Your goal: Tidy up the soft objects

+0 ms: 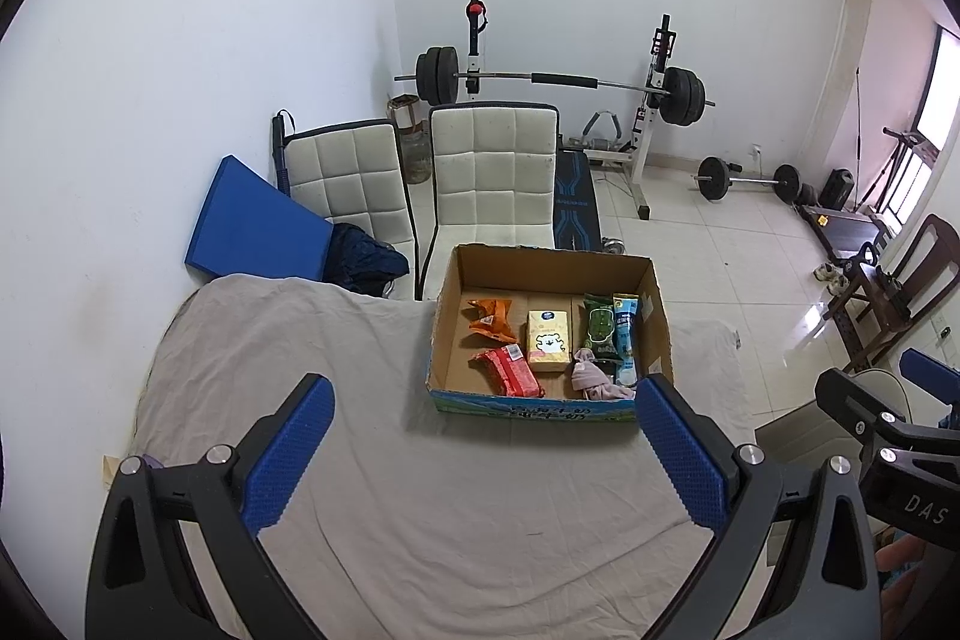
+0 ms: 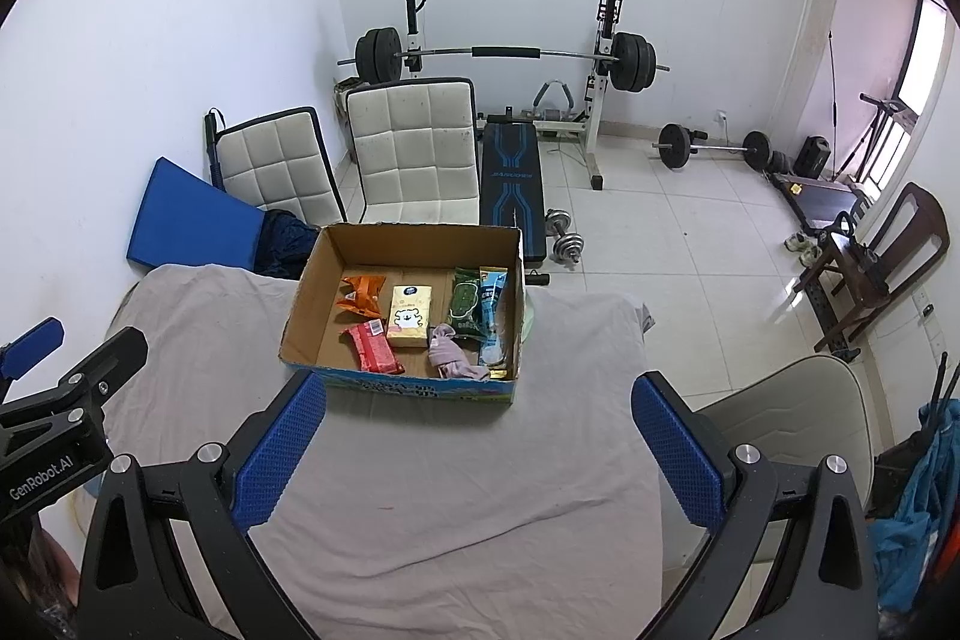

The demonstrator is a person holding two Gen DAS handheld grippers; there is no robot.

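Blue-padded left gripper (image 1: 486, 451) and right gripper (image 2: 480, 448), jaws apart, empty, over bare grey tablecloth (image 2: 456, 508); open brown cardboard box (image 2: 414, 235) of soft packets ahead, near table's far edge.

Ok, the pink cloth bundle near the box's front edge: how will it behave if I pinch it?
The pink cloth bundle looks knotted and wrinkled, so it will likely sag and trail rather than lift stiffly. It seems light and should compress between the pads. It touches the green packet, which may shift.
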